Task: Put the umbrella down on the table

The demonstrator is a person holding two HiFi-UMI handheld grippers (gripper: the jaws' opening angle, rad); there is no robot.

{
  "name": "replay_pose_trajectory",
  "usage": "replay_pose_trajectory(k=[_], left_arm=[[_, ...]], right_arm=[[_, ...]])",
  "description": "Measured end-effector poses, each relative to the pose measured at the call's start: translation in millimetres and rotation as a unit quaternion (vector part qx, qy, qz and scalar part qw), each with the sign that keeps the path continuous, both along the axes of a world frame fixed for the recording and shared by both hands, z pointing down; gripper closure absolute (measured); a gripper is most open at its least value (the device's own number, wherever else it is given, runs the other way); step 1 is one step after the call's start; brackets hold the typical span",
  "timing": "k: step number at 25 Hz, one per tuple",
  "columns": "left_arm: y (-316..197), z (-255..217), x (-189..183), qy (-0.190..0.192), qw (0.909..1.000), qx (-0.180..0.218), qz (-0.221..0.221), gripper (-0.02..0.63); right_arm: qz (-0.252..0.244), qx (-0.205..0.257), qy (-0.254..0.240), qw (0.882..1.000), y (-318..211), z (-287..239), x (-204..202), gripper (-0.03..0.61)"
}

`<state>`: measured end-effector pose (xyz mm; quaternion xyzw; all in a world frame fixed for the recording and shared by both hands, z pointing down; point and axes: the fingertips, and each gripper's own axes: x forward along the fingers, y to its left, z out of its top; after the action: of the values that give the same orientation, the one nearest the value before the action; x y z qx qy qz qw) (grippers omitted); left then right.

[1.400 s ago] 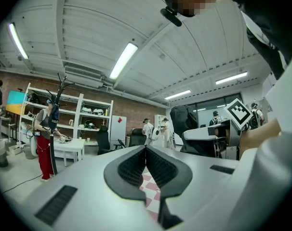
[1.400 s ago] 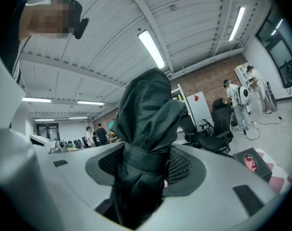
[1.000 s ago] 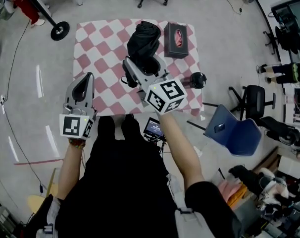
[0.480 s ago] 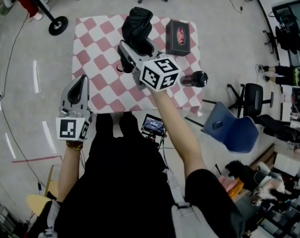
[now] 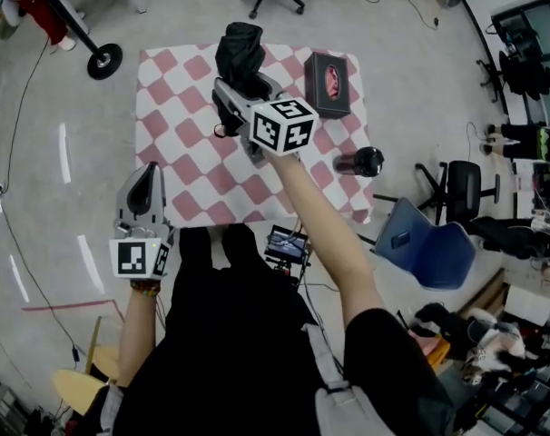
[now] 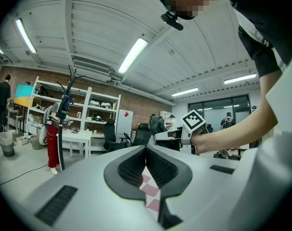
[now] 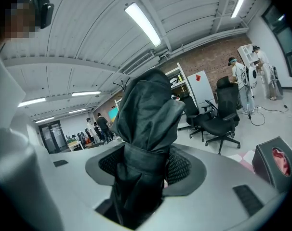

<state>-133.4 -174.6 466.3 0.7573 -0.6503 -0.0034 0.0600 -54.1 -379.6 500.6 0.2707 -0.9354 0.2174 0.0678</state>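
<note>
- Jaws on your left gripper [image 5: 152, 173] are pressed together with nothing between them, beside the near-left corner of the table [image 5: 175, 143]; little risk there.
- Your right gripper [image 5: 231, 98] clamps the folded umbrella [image 5: 239, 48], roughly upright over the table's far side.
- Let go too high and it may topple, roll off the far edge, or knock the tissue box [image 5: 328, 82] just right of it.
- Swing wide and you could clip the black cup [image 5: 358, 162] at the right edge.

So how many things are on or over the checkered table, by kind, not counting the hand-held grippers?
black folded umbrella: 1
black tissue box: 1
dark bottle: 1
Total: 3
</note>
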Motion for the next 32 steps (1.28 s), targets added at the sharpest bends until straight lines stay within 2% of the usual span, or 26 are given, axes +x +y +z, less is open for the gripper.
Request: replay_pose_trajectory(k=[10,16,24,32], left_arm=[[-1,8,-2,0.006,0.9999,-0.007,0.006,0.601],[-1,20,-9,0.011,0.9997,-0.019,0.004,0.6],[-8,25,-26,0.018,0.9995,-0.026,-0.004,0.6],[-9,37,-45,0.031,0.9987,-0.033,-0.021,0.6]], right_arm=[[0.012,-0.062,0.018,0.998,-43,41,-18,0.345],[0.017,-0.095,0.048,0.994,-71,75,-32,0.344],[0.02,-0.155,0.058,0.986,-108,116,-63,0.344],[0.025,-0.188,0.108,0.976,-134,158,-78,0.344]])
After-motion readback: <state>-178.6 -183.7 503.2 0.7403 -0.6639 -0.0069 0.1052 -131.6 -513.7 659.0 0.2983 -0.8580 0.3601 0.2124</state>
